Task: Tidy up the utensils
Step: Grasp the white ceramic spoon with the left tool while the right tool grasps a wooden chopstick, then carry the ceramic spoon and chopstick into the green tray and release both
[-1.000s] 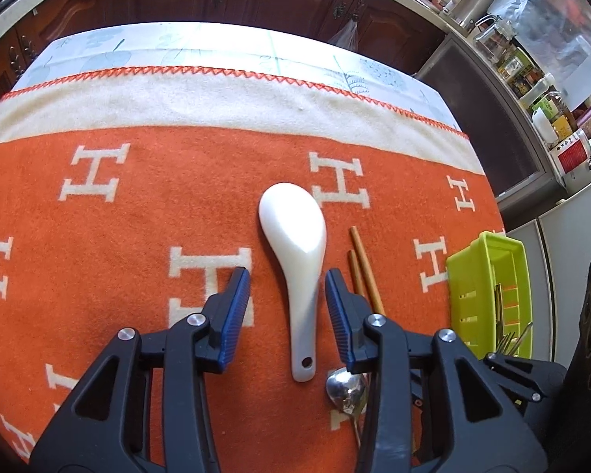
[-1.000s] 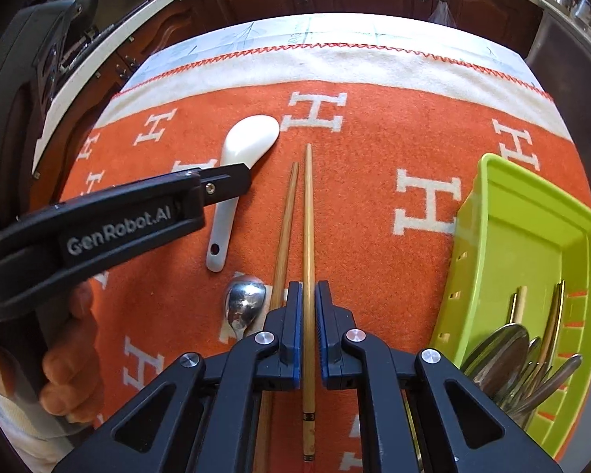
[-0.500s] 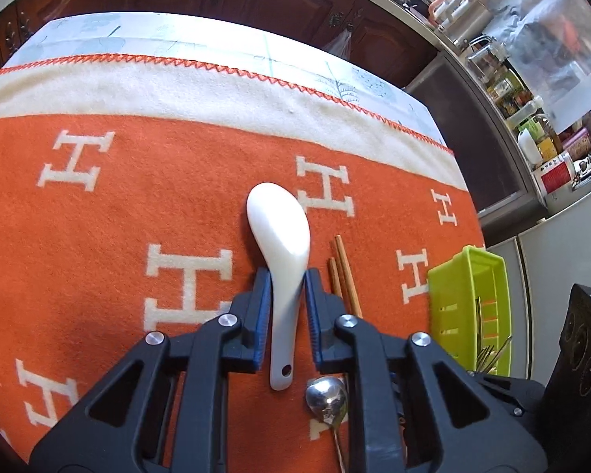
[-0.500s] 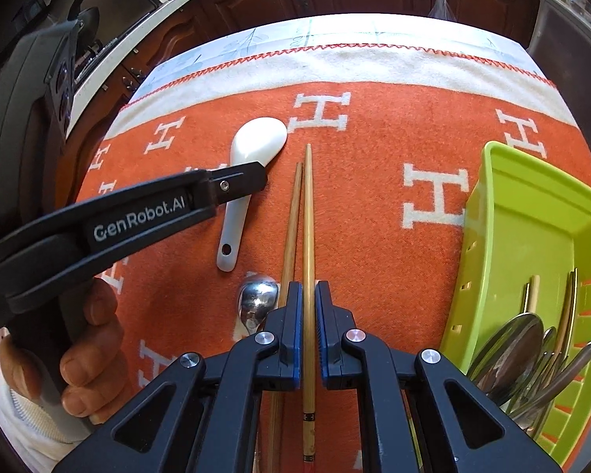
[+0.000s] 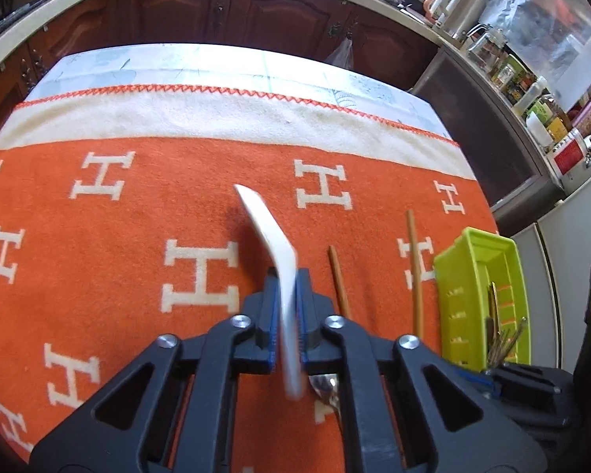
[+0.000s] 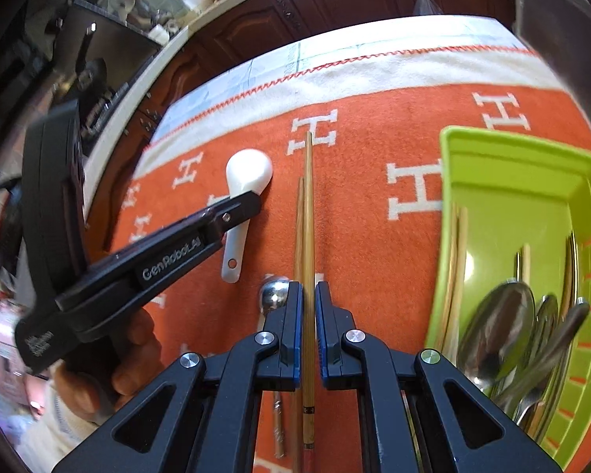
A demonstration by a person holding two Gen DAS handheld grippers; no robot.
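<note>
A white ceramic spoon (image 5: 272,236) is seen edge-on in the left wrist view, off the orange cloth (image 5: 138,236). My left gripper (image 5: 287,276) is closing, its pads pressed on the spoon's handle. In the right wrist view the same spoon (image 6: 248,173) sticks out past the left gripper (image 6: 240,209). My right gripper (image 6: 308,287) is shut on a pale bamboo chopstick (image 6: 308,197). A darker chopstick (image 6: 298,228) lies on the cloth just to its left. A metal spoon (image 6: 274,293) lies by the right gripper's left finger.
A lime green basket (image 6: 512,149) on the right holds several metal spoons (image 6: 496,327) and chopsticks. A person's hand (image 6: 134,358) grips the left tool. Dark wooden cabinets (image 5: 256,12) stand beyond the table's far edge, and a cluttered counter (image 5: 532,90) runs along the right.
The left jaws closed on the white spoon's handle and raised it, so it now shows edge-on. The right gripper rose with its chopstick, rolled, and shifted towards the green basket.
</note>
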